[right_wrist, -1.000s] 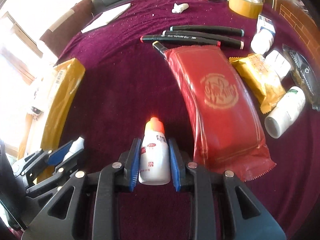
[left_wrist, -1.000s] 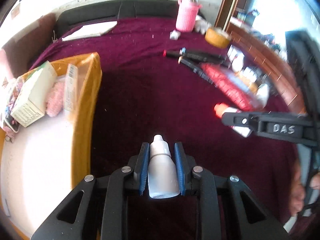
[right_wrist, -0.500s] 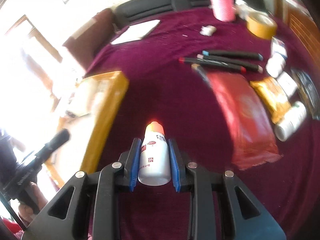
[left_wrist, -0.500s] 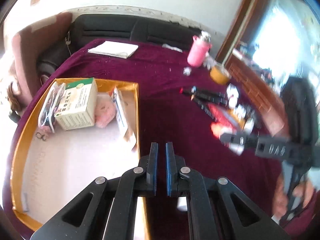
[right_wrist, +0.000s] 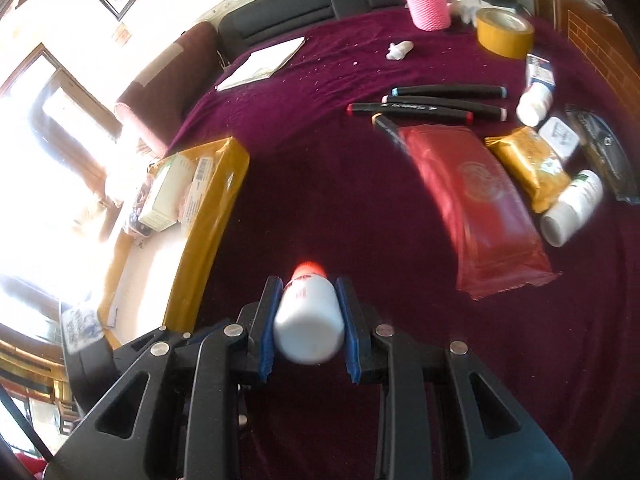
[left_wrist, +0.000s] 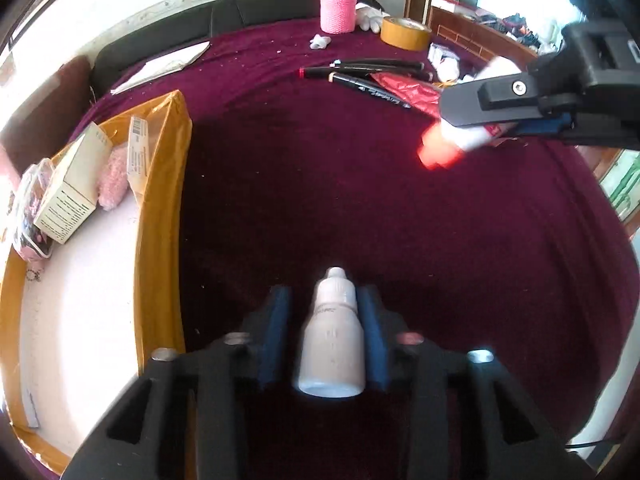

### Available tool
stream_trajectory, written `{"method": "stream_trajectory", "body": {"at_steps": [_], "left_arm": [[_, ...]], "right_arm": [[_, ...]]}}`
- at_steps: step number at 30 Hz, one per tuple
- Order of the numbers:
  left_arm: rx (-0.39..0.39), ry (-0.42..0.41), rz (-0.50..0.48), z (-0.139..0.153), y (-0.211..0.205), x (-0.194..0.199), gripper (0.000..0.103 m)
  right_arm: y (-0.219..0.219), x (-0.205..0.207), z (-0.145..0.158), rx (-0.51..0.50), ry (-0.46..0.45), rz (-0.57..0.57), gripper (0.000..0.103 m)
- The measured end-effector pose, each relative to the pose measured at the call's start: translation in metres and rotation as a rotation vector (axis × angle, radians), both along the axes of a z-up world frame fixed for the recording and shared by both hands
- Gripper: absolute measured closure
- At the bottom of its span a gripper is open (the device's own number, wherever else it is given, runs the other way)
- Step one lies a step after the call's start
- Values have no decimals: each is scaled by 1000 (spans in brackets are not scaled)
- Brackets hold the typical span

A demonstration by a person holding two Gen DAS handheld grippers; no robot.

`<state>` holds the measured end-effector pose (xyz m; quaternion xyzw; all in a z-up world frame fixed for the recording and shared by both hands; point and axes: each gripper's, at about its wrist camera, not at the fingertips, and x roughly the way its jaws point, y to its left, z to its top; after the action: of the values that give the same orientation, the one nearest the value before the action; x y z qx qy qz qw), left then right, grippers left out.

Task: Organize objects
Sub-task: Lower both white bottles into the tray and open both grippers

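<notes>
Maroon cloth covers the table [left_wrist: 360,208], with a yellow-rimmed tray [left_wrist: 160,240] at its left edge. The left gripper [left_wrist: 324,312] has a white dropper bottle [left_wrist: 332,344] between its blue pads. Its jaws have just been opening, and through the blur it seems still gripped. The right gripper [right_wrist: 308,312] clamps narrowly on a red-capped bottle [right_wrist: 308,320] above the table's middle, beside the tray.
</notes>
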<state>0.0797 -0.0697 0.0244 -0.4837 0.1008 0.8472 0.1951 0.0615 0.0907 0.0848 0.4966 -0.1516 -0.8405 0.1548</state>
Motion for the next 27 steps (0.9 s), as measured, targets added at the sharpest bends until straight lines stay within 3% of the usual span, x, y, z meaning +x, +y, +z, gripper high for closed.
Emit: {"method": "stream_trajectory", "body": {"at_steps": [6,12,15,18,22,27], "left_arm": [[140,-33,17,14,-17,3,81],[269,33,77,65,-57,4,81],[257,110,130,89,-87,-1,81],[186,158,215,93,-116,-12,81],[192,99,307,75,-155,-40,81],[168,22,376,36,-181,-71,81]], "right_arm": [[2,0,-3,-19,7,-4,78],[-6,2,-2,-27,10,29,78],[-20,2,9,-41,30,75,78],[-45,-1,20,-46,44,140,78],[-89,-11,25,-71,17,247,78],[-149,-35,9,-76,-69,343,78]]}}
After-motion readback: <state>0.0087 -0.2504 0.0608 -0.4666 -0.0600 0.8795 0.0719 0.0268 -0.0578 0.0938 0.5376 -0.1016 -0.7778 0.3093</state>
